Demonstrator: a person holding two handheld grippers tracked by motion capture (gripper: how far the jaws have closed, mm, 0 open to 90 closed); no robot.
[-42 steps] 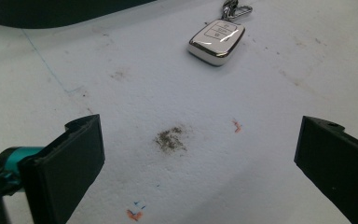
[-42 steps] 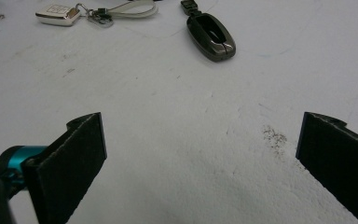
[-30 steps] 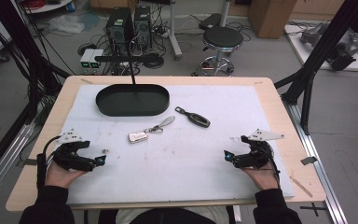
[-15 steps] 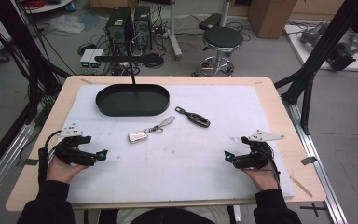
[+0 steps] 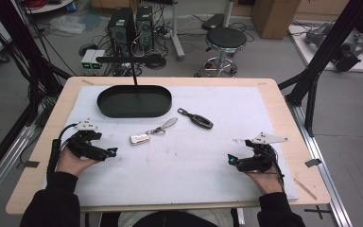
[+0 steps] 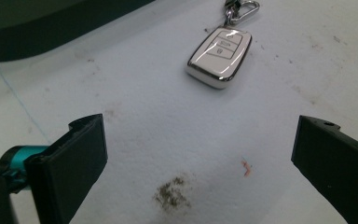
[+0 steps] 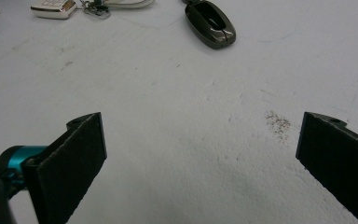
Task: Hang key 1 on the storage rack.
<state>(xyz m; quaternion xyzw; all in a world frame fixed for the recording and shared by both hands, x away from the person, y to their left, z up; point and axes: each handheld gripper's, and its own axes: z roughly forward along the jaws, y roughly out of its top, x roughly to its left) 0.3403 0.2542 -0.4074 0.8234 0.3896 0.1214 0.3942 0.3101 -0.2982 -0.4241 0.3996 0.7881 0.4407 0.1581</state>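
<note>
**Two open grippers wait at the near edge, key fobs lie ahead**

Nearest the person, both hands rest on the white mat [image 5: 184, 184] close to its near edge. The left gripper [image 5: 109, 152] sits toward the near left corner, and in the left gripper view its jaws stand wide apart with nothing between them. The right gripper [image 5: 230, 161] lies toward the near right corner, its jaws equally wide and empty in the right gripper view.

Farther in, near the middle of the mat, lies the white key fob [image 5: 140, 138], flat, buttons up, with a metal clip [image 5: 164, 126] trailing from its far end. It sits just ahead of the left gripper, slightly right of centre in that gripper's view [image 6: 219, 56]. Beyond and to its right lies the dark key fob [image 5: 198, 118], also flat, apart from the white one; it appears ahead of the right gripper [image 7: 210, 23].

Farthest, by the far edge of the mat, stands the black oval tray [image 5: 105, 107], apparently the destination.

The step in hand looks like the reach for a fob. To do it well, the left gripper should travel low and straight, line its jaws across the fob's narrow width rather than its length, come down until the pads flank the glossy sides, and close gently so the smooth shell does not squirt out. The clip is best left trailing, not pinched.
</note>
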